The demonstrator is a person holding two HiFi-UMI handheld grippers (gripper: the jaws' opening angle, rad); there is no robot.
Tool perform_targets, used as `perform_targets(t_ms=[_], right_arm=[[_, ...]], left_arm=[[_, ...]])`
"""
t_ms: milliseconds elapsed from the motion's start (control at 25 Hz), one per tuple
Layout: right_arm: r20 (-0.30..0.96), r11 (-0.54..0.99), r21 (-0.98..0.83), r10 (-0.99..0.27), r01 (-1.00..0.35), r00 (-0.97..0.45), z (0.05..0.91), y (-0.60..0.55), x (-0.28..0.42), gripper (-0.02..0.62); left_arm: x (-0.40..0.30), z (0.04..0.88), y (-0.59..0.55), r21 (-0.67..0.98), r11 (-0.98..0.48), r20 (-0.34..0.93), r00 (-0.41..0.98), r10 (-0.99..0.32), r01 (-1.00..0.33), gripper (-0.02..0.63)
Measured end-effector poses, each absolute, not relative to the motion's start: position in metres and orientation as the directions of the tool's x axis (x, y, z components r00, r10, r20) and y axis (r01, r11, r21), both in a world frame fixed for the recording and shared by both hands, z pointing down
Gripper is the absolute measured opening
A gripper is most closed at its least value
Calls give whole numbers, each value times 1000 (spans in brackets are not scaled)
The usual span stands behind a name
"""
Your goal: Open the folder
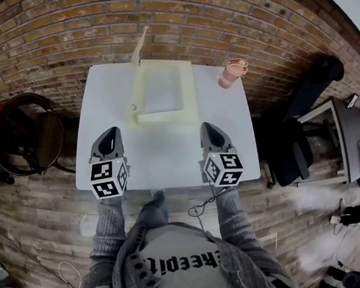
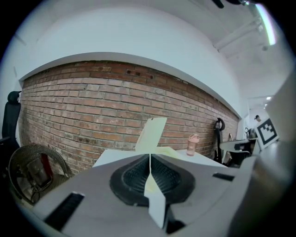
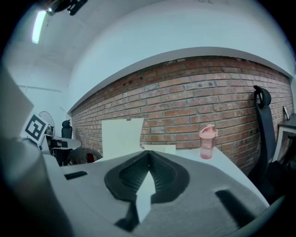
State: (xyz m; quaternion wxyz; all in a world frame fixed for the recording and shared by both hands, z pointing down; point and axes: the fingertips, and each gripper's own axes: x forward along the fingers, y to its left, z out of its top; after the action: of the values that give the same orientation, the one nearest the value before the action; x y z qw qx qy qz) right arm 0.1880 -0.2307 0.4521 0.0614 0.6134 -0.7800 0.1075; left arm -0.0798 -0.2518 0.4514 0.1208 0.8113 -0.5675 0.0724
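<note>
A pale yellow folder lies open at the far middle of the white table. Its cover stands nearly upright along the left side, seen edge-on from above. The cover shows ahead in the left gripper view, and the cover shows broadside in the right gripper view. My left gripper hovers over the table's front left, shut and holding nothing. My right gripper hovers over the front right, also shut and holding nothing. Both are well short of the folder.
A pink bottle stands at the table's far right corner. A round dark chair sits left of the table. A black office chair and a desk stand to the right. A brick wall runs behind.
</note>
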Motion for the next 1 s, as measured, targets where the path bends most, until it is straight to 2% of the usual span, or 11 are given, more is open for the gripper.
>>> perform_targets(t_ms=[1000], right_arm=[[14,202,13,-979,-979,-202,354,-145,172,5]], left_arm=[[-72,373,-180,3,-440,36,440,-897,-898,12]])
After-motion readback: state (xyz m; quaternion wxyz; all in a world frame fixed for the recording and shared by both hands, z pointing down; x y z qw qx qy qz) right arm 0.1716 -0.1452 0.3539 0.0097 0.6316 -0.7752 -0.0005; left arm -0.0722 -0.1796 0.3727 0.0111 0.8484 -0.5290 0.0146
